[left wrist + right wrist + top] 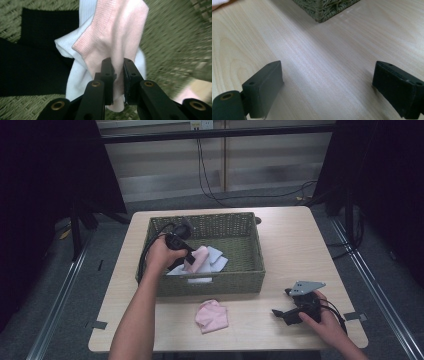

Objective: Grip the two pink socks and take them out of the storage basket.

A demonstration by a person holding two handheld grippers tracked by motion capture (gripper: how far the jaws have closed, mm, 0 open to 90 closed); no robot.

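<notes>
Left gripper [117, 72] jaws clench pink sock [117, 32] inside woven basket [210, 285]; right gripper [327, 85] jaws spread

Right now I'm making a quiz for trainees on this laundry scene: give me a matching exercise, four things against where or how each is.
Things:
1. left gripper
2. right gripper
3. pink cloth
4. green basket

Places or states:
A. lies on the table in front of the basket
B. stands in the middle of the table, cloths inside
C. shut on a pink sock
D. jaws wide apart over bare wood

Pairs: 1-C, 2-D, 3-A, 4-B
</notes>
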